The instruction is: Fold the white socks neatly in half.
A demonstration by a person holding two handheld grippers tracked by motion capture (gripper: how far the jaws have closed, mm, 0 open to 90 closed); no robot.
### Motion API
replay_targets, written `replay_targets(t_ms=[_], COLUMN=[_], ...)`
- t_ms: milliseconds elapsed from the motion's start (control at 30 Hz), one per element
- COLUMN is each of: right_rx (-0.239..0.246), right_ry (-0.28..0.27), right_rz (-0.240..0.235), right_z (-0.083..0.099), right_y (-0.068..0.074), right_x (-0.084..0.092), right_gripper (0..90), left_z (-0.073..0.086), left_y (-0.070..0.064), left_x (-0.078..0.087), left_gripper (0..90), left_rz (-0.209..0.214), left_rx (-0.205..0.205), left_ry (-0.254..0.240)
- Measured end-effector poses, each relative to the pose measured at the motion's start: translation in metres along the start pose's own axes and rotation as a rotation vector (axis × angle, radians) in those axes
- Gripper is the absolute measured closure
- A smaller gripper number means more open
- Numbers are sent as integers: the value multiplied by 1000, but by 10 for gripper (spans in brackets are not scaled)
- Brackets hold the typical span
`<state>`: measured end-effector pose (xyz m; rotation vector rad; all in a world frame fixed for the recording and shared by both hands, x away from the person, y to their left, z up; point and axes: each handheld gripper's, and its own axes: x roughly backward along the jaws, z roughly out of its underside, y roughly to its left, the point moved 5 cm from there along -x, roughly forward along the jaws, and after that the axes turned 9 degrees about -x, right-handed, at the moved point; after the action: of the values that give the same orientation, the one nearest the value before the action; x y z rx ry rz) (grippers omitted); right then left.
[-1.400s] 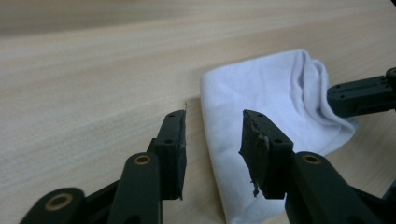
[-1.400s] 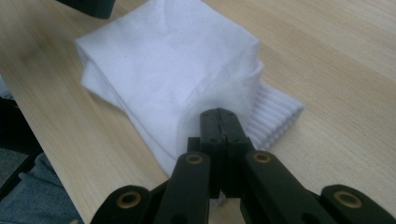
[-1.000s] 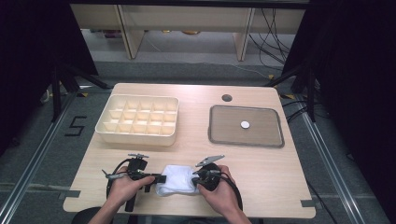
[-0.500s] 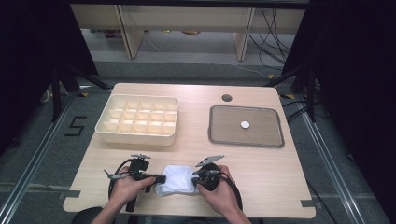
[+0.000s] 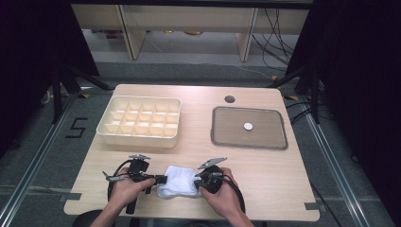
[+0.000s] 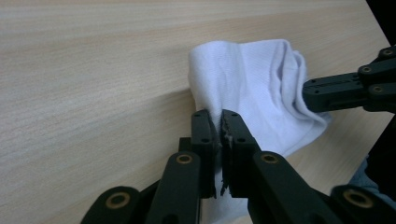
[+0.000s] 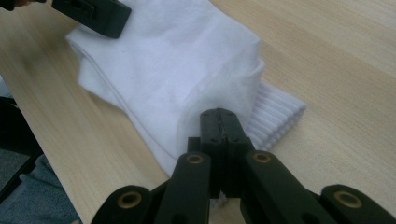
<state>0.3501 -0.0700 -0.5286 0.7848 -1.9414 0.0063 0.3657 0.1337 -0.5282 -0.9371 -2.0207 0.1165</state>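
- Sock (image 5: 178, 181), white and folded over on itself, lies on the table (image 5: 265, 184) near the front edge, between the person's two hands.
- Left gripper (image 5: 161, 179) has its jaws pinched on the sock's left edge; they have just been closing, and in the left gripper view (image 6: 218, 122) a thin fold of white cloth sits squeezed between the pads.
- Right gripper (image 5: 197, 179) clamps the sock's right side, jaws fully together on the fabric (in the right gripper view (image 7: 219, 120) the cloth bunches up just beside the ribbed cuff (image 7: 275, 119)).
- Each gripper shows in the other's view: the right one's black jaw reaches in at the far side of the sock in the left gripper view, the left one's at the top left corner of the right gripper view.
- Box (image 5: 140, 121), cream and split into small compartments, stands farther back on the left of the table, well apart from the sock.
- Tray (image 5: 249, 127), grey and shallow, sits at the back right with a small white disc (image 5: 248, 126) near its middle; a dark round hole (image 5: 230, 99) in the tabletop lies just behind it.
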Motion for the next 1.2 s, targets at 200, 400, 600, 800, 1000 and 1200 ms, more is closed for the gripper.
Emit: replay_targets(t_ms=[200,400,600,800,1000,1200], right_rx=[15,7,-20,6,-8,9], right_ry=[-10,-30,-116,-50,8,28], right_rz=[-4,-9,-24,-64,-69,-72], right_z=[-1,-6,-21,-22,-17,-14], right_y=[-1,-1,9,21,23,23], right_x=[-1,6,25,10,-11,-21], right_gripper=[900,886,899,900,900,900], left_z=[-7,-10,-11,-11,-12,-15], left_y=[-7,-11,-12,-14,-15,-20], left_x=[7,9,10,10,12,12], left_gripper=[844,843,843,842,842,842], left_rz=[45,47,48,51,53,69], left_rx=[-8,-22,-27,-27,-30,-36], left_ry=[-21,-26,-25,-29,-29,-34])
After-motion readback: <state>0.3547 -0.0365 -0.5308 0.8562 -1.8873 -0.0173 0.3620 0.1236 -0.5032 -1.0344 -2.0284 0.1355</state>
